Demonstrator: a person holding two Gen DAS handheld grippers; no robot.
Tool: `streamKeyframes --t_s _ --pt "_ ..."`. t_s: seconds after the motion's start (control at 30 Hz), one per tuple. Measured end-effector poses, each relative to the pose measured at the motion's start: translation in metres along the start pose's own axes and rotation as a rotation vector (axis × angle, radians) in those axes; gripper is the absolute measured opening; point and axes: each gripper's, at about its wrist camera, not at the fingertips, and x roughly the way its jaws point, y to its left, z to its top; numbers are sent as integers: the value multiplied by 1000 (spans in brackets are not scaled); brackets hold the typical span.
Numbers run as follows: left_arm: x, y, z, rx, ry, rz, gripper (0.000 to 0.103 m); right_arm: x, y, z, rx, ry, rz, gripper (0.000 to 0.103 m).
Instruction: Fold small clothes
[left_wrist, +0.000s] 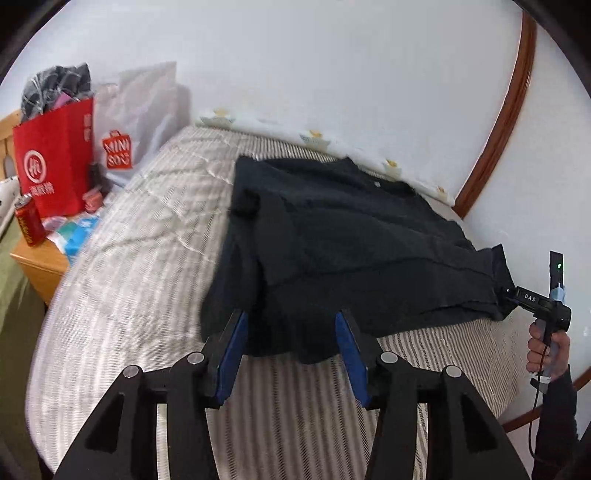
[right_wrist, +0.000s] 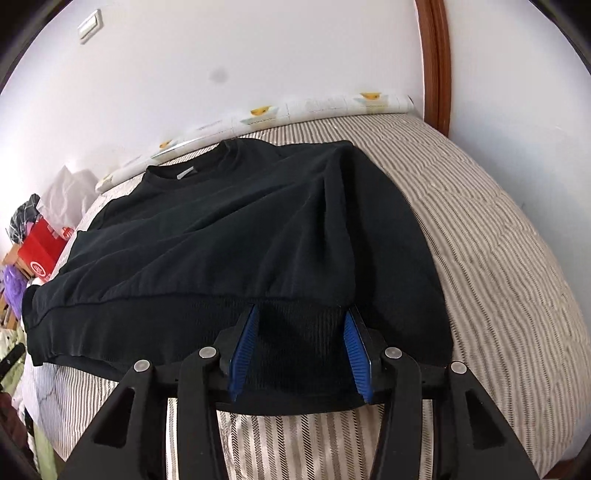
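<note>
A black sweatshirt (left_wrist: 351, 240) (right_wrist: 221, 229) lies spread on the striped bed cover (left_wrist: 147, 240) (right_wrist: 498, 240), collar toward the wall and ribbed hem toward me. My left gripper (left_wrist: 291, 314) stands open over the hem's left part, with the cloth's edge lying between the blue pads (left_wrist: 232, 343) and not pinched. My right gripper (right_wrist: 301, 310) is open too. The ribbed hem fills the gap between its fingers, near the folded-in right side. In the left wrist view the right gripper (left_wrist: 508, 295) meets the hem's right corner, and a hand (left_wrist: 546, 343) holds it.
A red paper bag (left_wrist: 55, 158), a white shop bag (left_wrist: 125, 122) and a red can (left_wrist: 27, 221) crowd a wooden nightstand (left_wrist: 40, 266) left of the bed. A white wall and a patterned sheet edge (right_wrist: 314, 107) run behind. A brown wooden frame (left_wrist: 513, 110) stands at the right.
</note>
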Motion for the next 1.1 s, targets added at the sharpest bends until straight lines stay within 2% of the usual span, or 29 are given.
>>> streamKeyframes --t_s 0.07,0.1,0.13,0.17,0.23,0.27,0.43,0.6,0.87,1.1 --pt "12 -4 -1 9 19 2 46 1 4 -2 -17 -8 -17 40" --pt "17 -5 -1 6 23 6 46 1 5 -3 -26 -14 -33 32" --pt "21 -4 -1 -4 28 4 42 1 7 -3 -34 -22 -57 20" --pt "24 -4 1 -20 32 -6 28 0 8 -3 -39 -28 -75 15" --pt "26 -3 6 -47 40 -30 13 -6 5 -2 -38 -40 -58 8" --pt "25 -4 10 -46 29 -31 9 -11 3 -1 -33 -49 -44 5" --pt "13 -13 34 -10 -45 -11 7 -31 -5 18 30 -117 48 5" --pt "16 -18 59 -14 -77 18 7 -28 -2 46 46 -159 75 5" --pt "37 -19 92 -22 -83 54 7 -8 -1 84 73 -178 113 5" --pt "70 -16 112 -24 -54 83 7 24 -2 106 88 -157 104 5"
